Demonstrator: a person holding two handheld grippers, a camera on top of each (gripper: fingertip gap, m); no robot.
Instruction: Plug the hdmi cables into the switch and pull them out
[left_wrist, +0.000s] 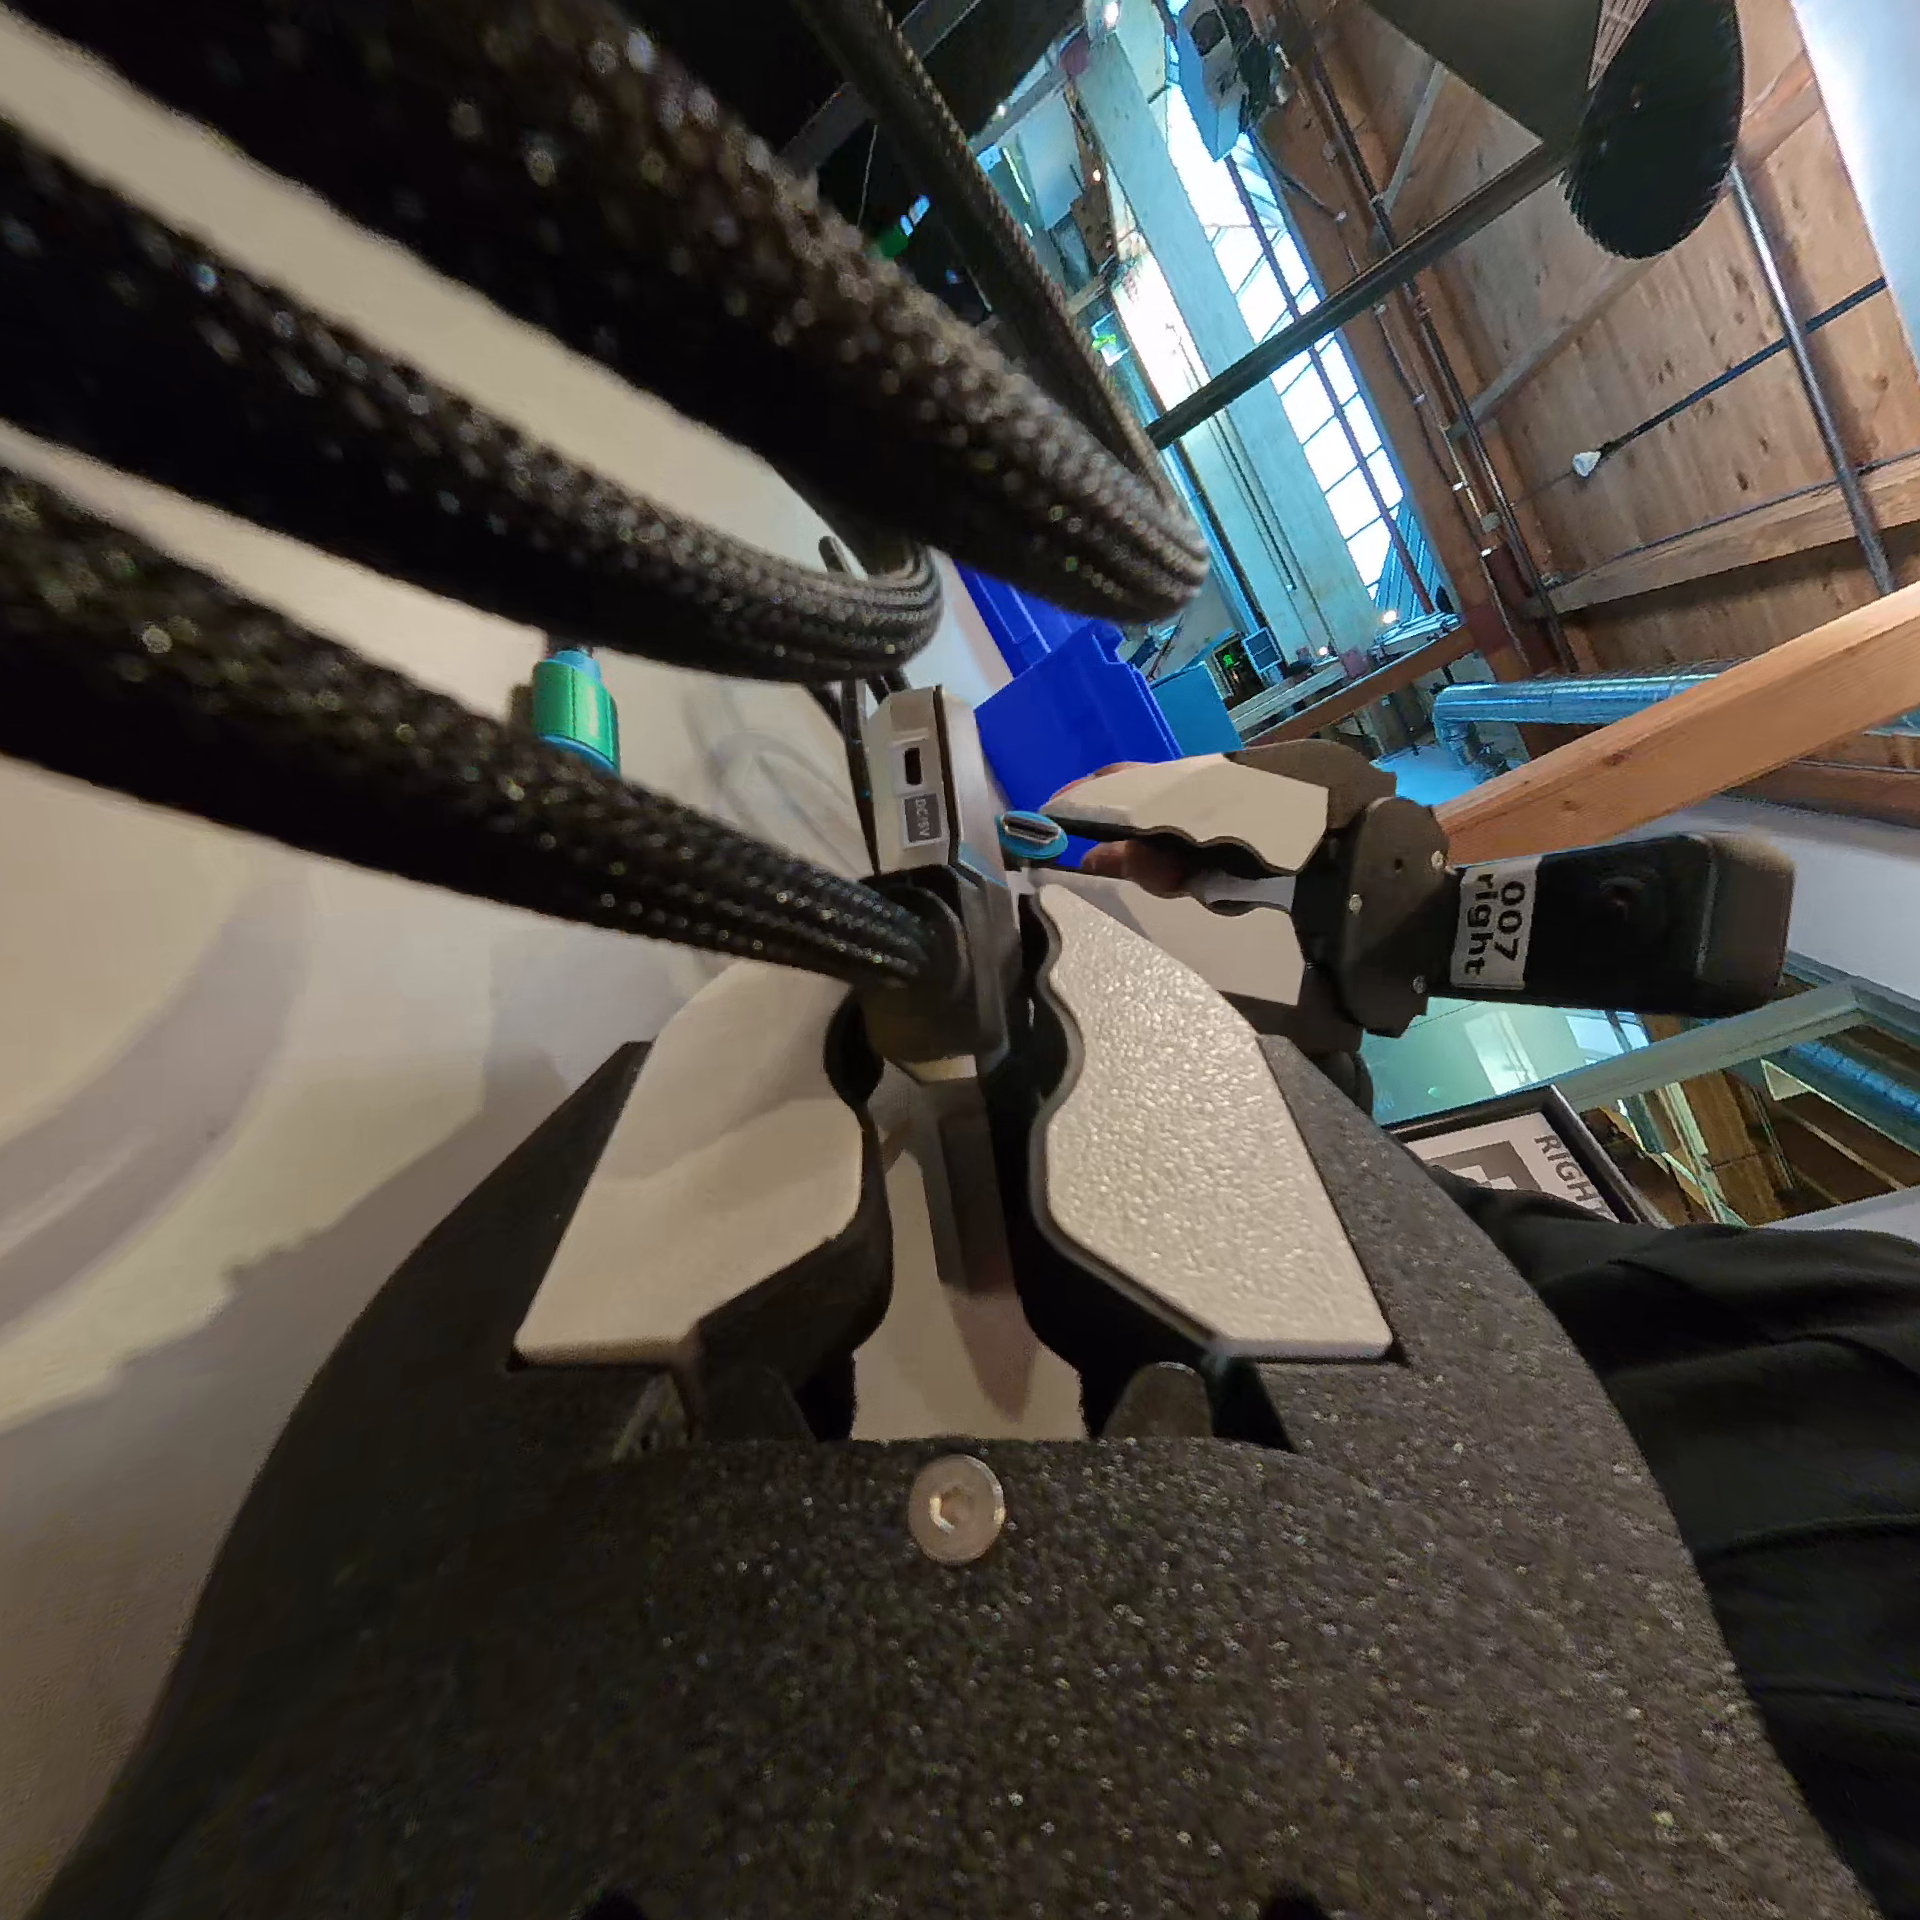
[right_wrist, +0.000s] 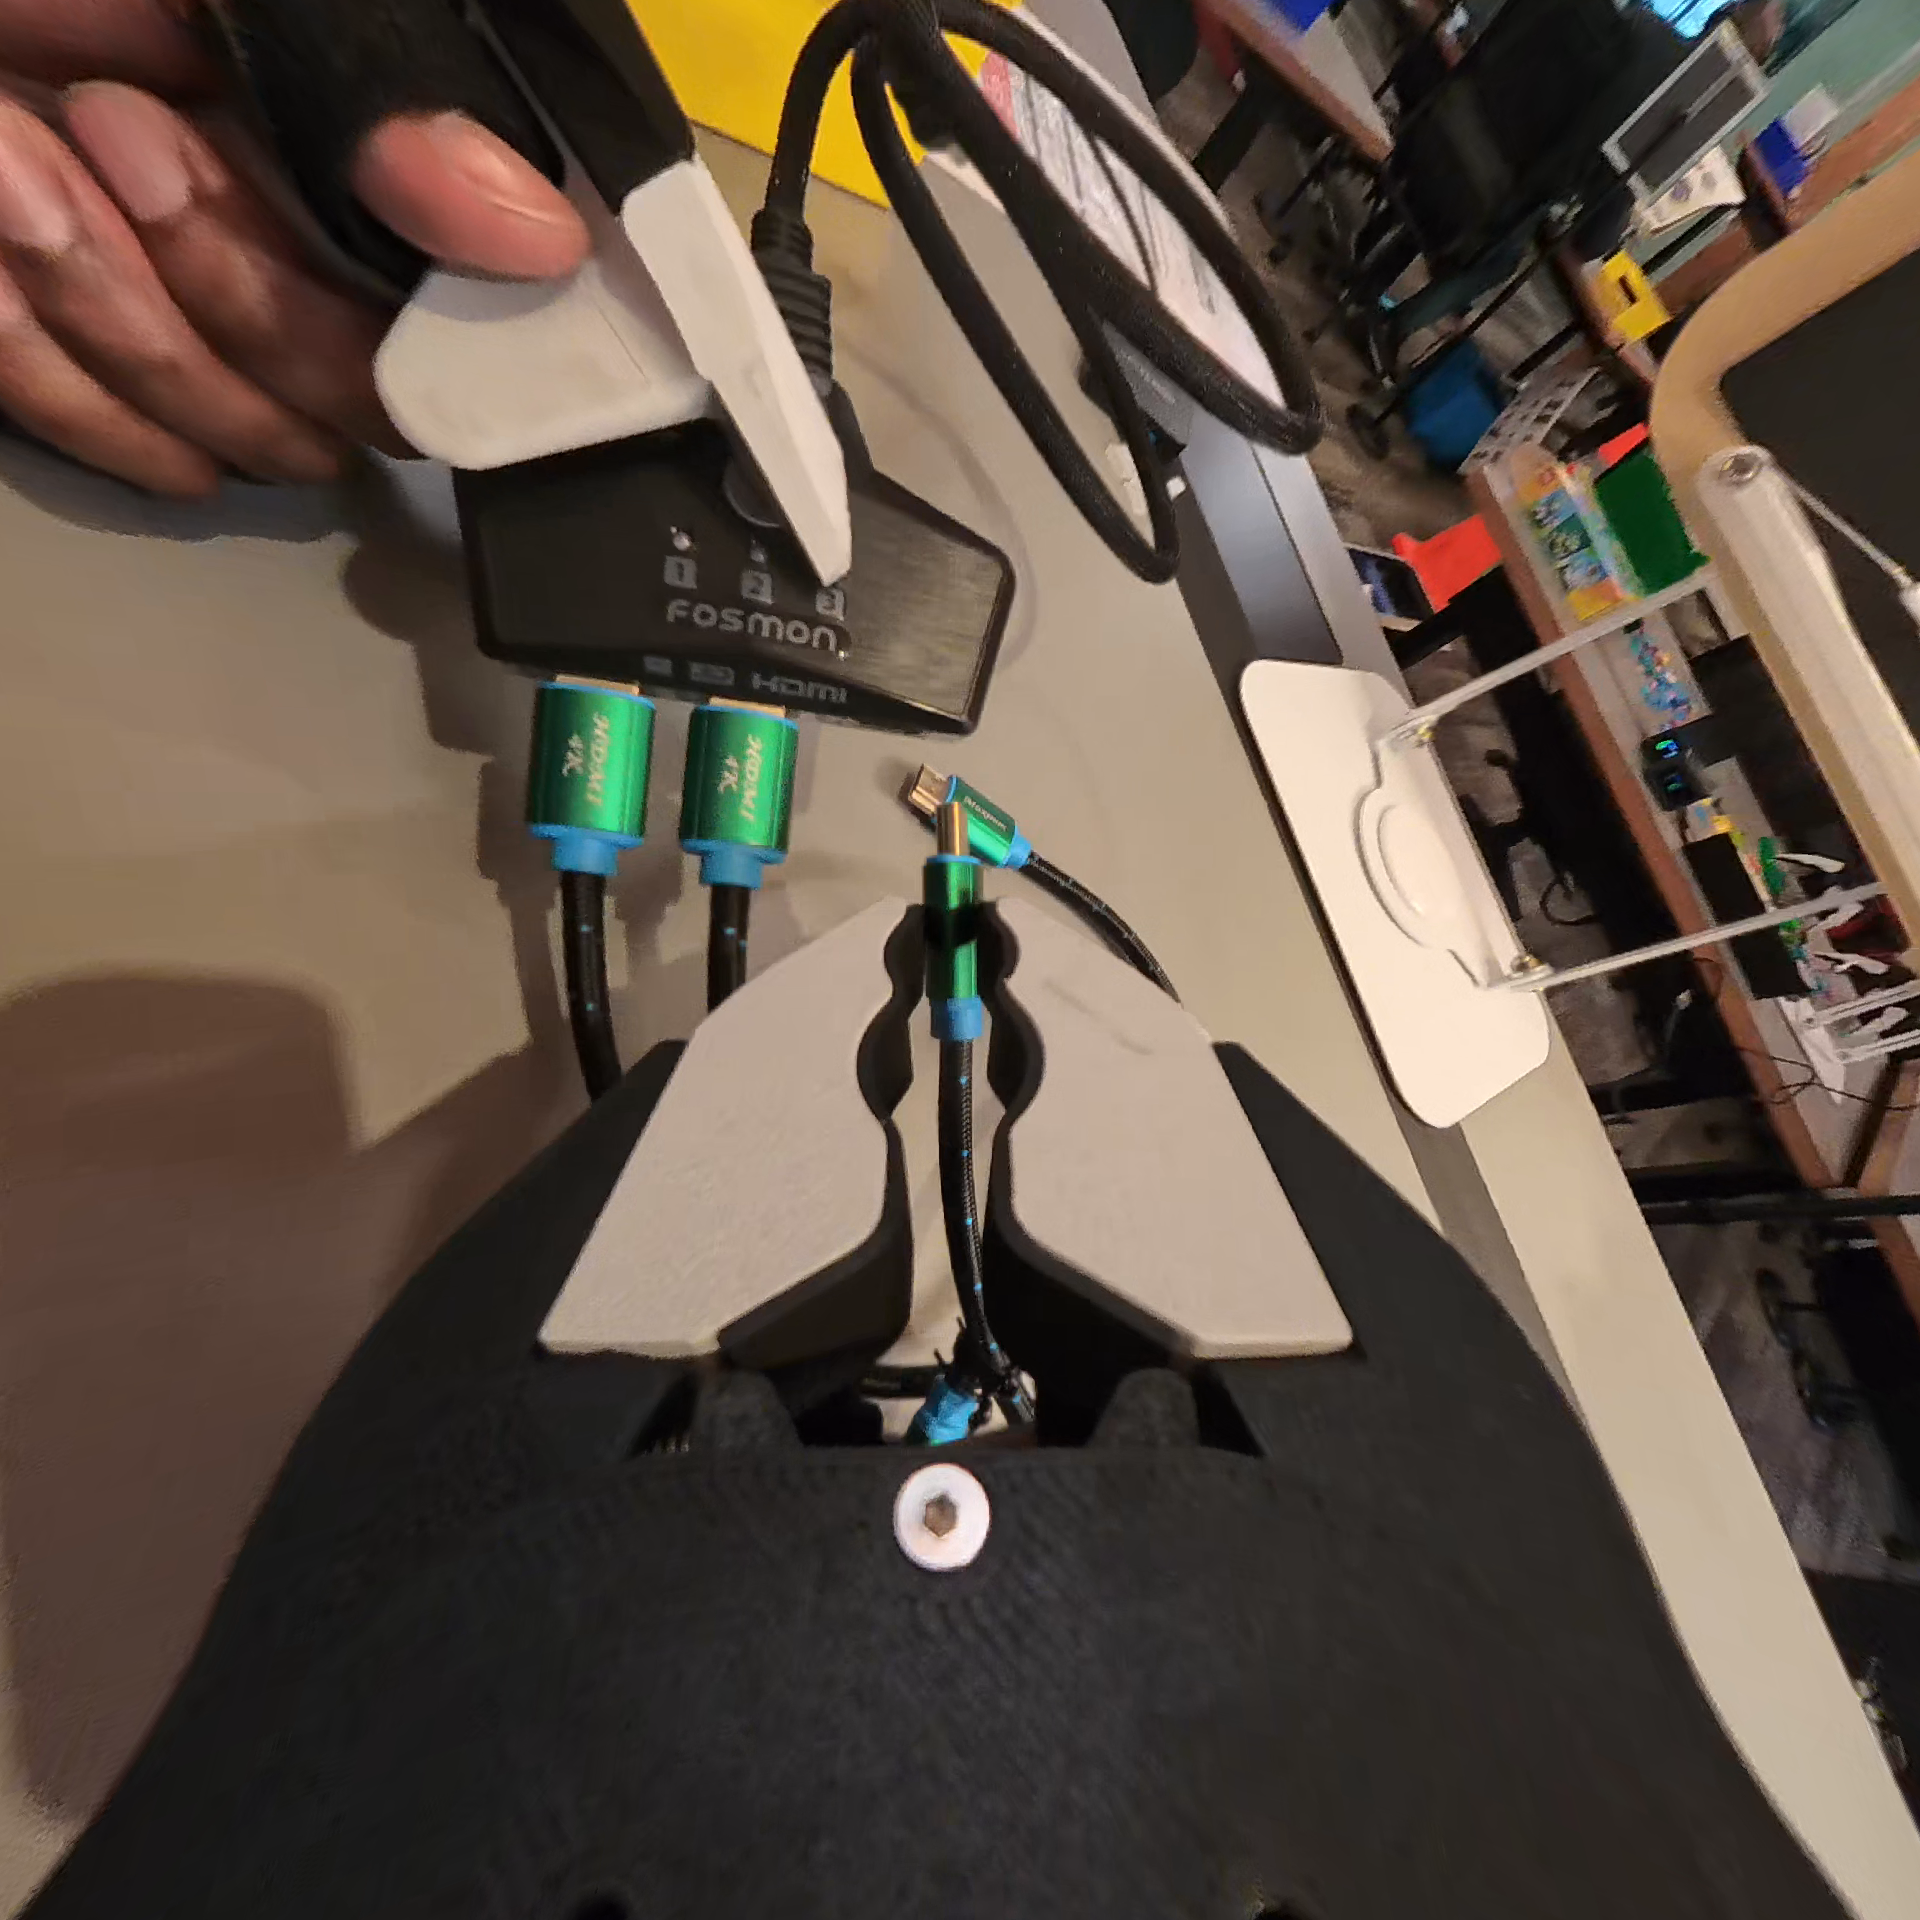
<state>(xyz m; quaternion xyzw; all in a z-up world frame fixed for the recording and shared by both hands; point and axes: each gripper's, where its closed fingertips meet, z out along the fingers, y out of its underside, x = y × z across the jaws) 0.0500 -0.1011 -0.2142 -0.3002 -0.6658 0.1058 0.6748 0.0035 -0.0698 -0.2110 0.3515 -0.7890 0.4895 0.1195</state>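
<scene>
The black HDMI switch (right_wrist: 914, 613) sits tilted on the grey table (right_wrist: 208, 748). My left gripper (right_wrist: 675, 447) is shut on it, one white finger (right_wrist: 769, 395) across its top. Two green HDMI plugs (right_wrist: 590, 774) (right_wrist: 740, 784) sit in its front ports. My right gripper (right_wrist: 951, 920) is shut on a third green plug (right_wrist: 951, 894), tip pointing at the switch a short way from it. A fourth green plug (right_wrist: 977, 821) lies loose just ahead. In the left wrist view the switch (left_wrist: 914, 790) shows edge-on in my left gripper (left_wrist: 956, 956), with the right gripper (left_wrist: 1174, 842) holding its plug (left_wrist: 1029, 831) beside it.
Thick braided cables (left_wrist: 520, 499) cross the left wrist view close up. A black cable (right_wrist: 795, 281) leaves the switch's back and loops (right_wrist: 1091, 312) behind. A white base plate (right_wrist: 1392, 883) sits at the table's right edge. Blue bins (left_wrist: 1070, 707) stand beyond. A hand (right_wrist: 156, 260) holds the left gripper. The tips of one gripper are about 6 centimeters away from the tips of the other.
</scene>
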